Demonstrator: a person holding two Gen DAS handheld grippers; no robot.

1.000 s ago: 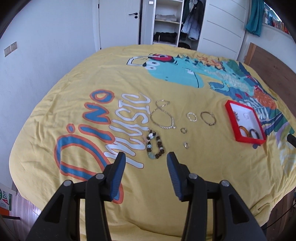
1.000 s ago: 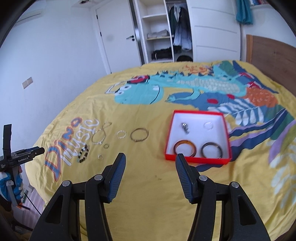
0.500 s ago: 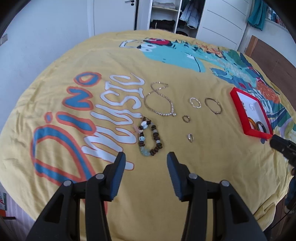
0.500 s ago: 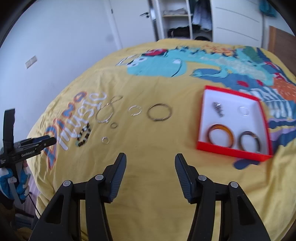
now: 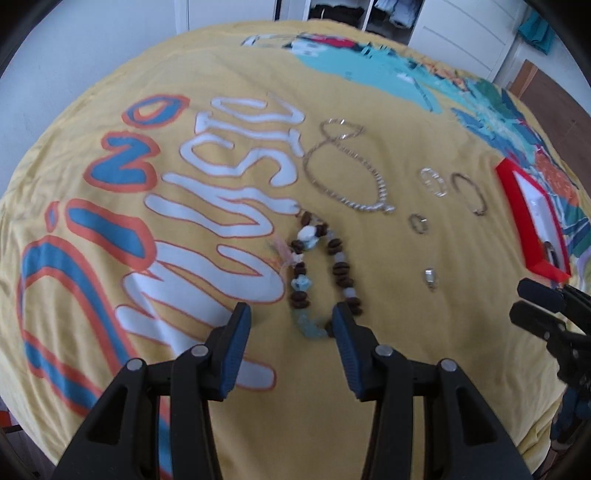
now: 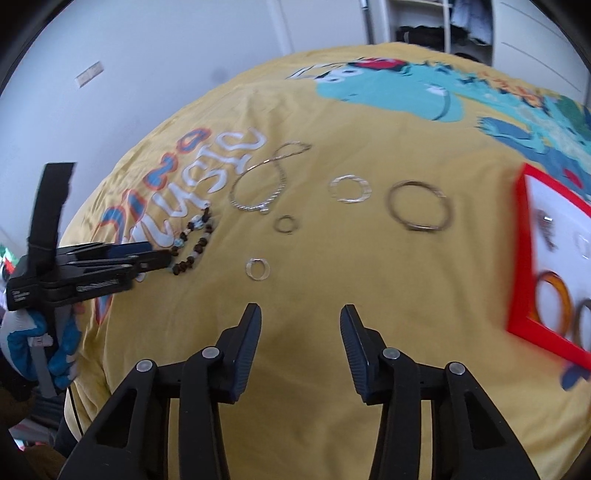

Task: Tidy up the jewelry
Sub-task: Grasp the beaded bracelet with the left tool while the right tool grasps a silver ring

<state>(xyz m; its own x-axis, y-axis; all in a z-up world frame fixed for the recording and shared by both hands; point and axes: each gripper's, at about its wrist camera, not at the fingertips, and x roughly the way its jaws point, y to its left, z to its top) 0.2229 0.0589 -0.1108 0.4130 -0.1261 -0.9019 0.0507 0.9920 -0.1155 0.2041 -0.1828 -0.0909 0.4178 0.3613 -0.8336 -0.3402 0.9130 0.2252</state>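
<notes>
Jewelry lies on a yellow printed bedspread (image 5: 221, 85). My left gripper (image 5: 291, 319) is open, its fingertips at the near end of a brown and pale-blue beaded bracelet (image 5: 321, 273). Beyond lie a silver chain necklace (image 5: 347, 173), small rings (image 5: 419, 223) (image 5: 430, 277), a silver hoop (image 5: 435, 181) and a thin bangle (image 5: 469, 194). My right gripper (image 6: 300, 319) is open and empty, just short of a small silver ring (image 6: 258, 268). A red tray (image 6: 517, 258) at right holds an amber bangle (image 6: 554, 302) and a dark bangle (image 6: 585, 321).
The left gripper also shows at the left of the right wrist view (image 6: 88, 269), the right gripper at the right edge of the left wrist view (image 5: 546, 314). White wall, door and an open wardrobe (image 6: 443, 26) stand beyond the bed.
Both grippers have moved forward and down toward the bedspread. The left has closed in on the beaded bracelet, the right on the small rings. Both stay open.
</notes>
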